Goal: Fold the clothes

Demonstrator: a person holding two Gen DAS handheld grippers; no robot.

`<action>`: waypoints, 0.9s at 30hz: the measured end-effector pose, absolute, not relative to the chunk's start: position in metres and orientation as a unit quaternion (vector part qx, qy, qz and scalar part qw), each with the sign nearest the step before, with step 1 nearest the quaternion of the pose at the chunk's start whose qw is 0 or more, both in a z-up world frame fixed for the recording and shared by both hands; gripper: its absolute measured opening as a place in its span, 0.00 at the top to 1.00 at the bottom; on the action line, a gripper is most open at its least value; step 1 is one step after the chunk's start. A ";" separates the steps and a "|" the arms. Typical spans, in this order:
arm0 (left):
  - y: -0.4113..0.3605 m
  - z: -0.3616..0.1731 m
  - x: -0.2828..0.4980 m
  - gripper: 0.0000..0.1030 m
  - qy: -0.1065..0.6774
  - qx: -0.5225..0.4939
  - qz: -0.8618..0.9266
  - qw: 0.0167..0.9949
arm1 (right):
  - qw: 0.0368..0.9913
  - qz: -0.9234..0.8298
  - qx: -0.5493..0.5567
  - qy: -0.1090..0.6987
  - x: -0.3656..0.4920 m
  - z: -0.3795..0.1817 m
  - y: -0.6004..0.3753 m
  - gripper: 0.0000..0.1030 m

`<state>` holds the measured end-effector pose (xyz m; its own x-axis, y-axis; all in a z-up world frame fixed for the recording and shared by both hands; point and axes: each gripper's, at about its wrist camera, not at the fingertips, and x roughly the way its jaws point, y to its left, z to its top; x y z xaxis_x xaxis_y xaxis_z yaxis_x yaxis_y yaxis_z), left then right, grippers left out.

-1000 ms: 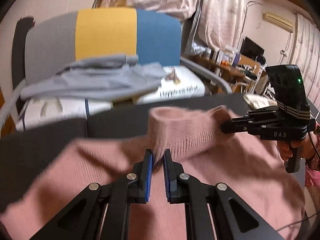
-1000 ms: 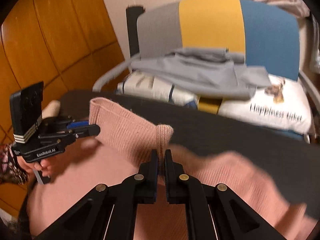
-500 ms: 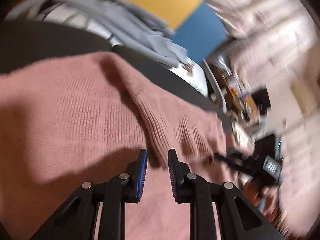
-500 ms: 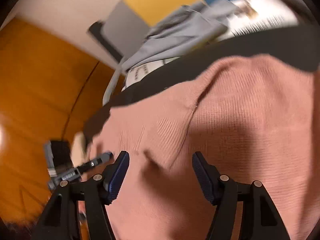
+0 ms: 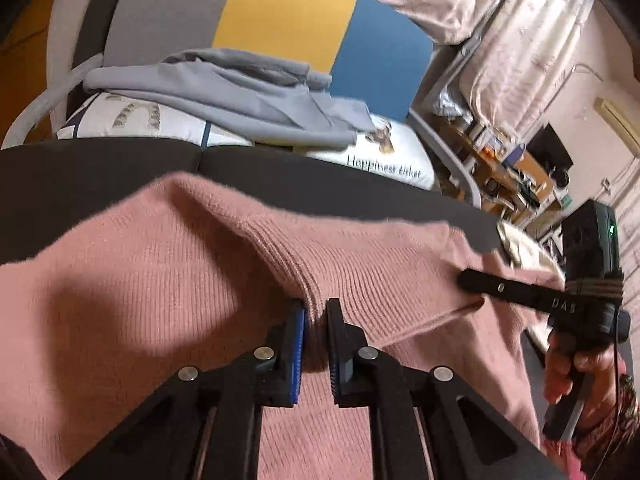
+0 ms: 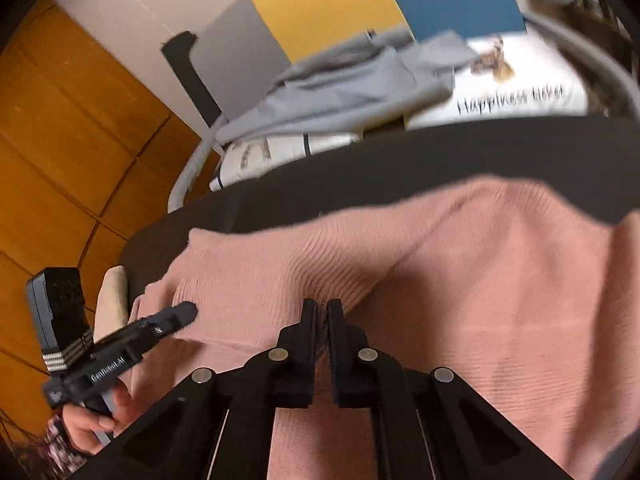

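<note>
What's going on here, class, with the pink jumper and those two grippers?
A person is folding a pink sweater on a dark surface. The left gripper and the right gripper are each shut on a ribbed fold of it. Grey clothes lie on the chair behind.

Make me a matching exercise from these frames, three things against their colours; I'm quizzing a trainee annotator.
Things:
1. sweater
2. garment on the chair
3. printed cushion
4. table

Colours:
a. grey
b. black
c. pink
d. white

Pairs: 1-c, 2-a, 3-d, 4-b.
</note>
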<state>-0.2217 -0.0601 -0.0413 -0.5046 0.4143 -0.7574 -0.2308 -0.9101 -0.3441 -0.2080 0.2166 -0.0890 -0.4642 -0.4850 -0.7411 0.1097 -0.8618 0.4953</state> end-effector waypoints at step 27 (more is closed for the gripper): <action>0.038 -0.075 -0.198 0.85 0.114 -0.405 0.894 0.151 | 0.103 -0.880 0.459 -0.064 -0.274 -0.095 0.221 0.85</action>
